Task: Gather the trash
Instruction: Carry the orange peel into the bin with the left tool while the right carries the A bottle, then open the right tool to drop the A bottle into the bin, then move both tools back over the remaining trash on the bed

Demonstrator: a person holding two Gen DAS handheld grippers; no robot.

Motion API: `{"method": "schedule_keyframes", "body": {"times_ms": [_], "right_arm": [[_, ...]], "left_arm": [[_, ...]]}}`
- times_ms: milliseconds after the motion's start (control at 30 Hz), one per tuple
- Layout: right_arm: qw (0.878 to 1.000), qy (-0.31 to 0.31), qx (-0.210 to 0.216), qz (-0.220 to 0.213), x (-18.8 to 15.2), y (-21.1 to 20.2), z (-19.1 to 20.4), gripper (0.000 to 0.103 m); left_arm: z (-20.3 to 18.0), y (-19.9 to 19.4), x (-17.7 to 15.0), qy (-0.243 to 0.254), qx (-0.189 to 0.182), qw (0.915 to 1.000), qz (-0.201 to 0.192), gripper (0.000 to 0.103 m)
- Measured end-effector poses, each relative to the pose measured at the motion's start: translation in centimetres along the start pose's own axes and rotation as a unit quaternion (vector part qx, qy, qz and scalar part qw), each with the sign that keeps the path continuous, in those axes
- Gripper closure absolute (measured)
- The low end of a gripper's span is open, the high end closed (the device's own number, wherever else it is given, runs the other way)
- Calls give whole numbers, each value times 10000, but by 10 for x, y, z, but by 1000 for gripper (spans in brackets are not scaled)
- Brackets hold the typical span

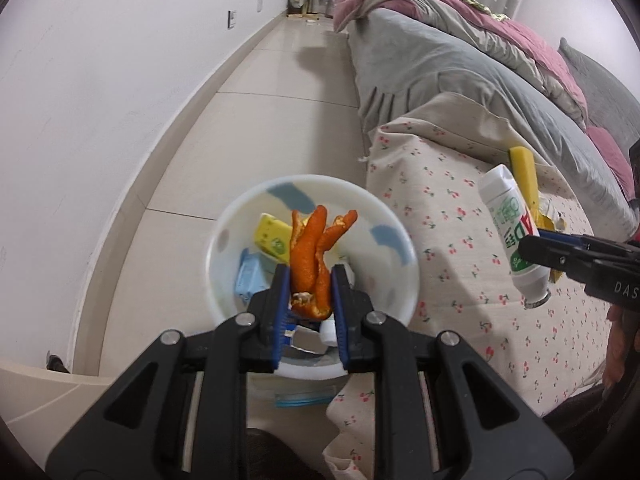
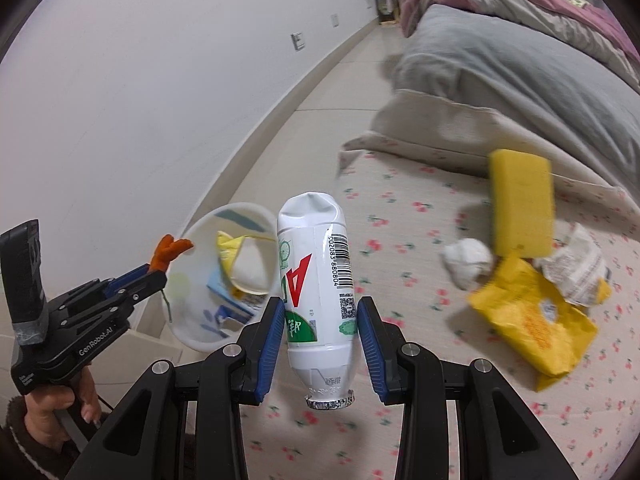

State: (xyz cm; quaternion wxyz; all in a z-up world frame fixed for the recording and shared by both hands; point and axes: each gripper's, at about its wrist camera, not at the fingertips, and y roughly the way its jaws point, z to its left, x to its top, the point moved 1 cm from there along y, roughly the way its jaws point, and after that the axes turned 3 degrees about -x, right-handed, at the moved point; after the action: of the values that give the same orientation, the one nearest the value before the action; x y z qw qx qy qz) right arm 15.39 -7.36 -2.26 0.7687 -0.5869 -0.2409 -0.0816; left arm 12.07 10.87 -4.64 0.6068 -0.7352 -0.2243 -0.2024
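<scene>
My left gripper [image 1: 310, 292] is shut on a piece of orange peel [image 1: 316, 256] and holds it right above the white trash bin [image 1: 400, 248], which stands on the floor beside the bed and holds yellow and blue packets. My right gripper [image 2: 320, 320] is shut on a white plastic bottle [image 2: 318, 280], neck toward the camera, held above the cherry-print sheet near the bin [image 2: 256, 212]. The bottle also shows in the left wrist view [image 1: 508, 232]. The left gripper with the peel [image 2: 170, 252] shows at the left of the right wrist view.
On the cherry-print bed sheet [image 2: 400, 232] lie a yellow sponge [image 2: 522, 208], a crumpled white tissue [image 2: 468, 260], a yellow wrapper [image 2: 532, 320] and a crumpled paper [image 2: 576, 264]. Grey and pink quilts [image 1: 460, 52] are piled behind. The wall and tiled floor [image 1: 260, 128] run left.
</scene>
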Motion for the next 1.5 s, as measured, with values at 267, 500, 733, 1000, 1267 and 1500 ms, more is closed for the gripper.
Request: {"method": "schedule_keyframes", "body": {"times_ms": [267, 500, 733, 1000, 1267, 1500], "right_arm": [[9996, -153, 213, 61, 8, 21, 32, 65], [9988, -233, 429, 104, 17, 41, 59, 64], [9960, -195, 864, -73, 24, 50, 69, 63], [9956, -93, 647, -669, 26, 9, 55, 23], [9891, -49, -86, -1470, 8, -53, 13, 13], [9800, 50, -732, -1851, -16, -92, -45, 12]], "left_arm": [[20, -16, 3, -247, 511, 9981, -258, 15], [37, -26, 6, -460, 772, 9954, -328, 10], [34, -30, 6, -468, 826, 9948, -356, 9], [12, -47, 10, -226, 840, 9936, -722, 1], [-29, -51, 15, 58, 602, 9947, -831, 1], [-74, -45, 12, 435, 426, 9950, -789, 1]]}}
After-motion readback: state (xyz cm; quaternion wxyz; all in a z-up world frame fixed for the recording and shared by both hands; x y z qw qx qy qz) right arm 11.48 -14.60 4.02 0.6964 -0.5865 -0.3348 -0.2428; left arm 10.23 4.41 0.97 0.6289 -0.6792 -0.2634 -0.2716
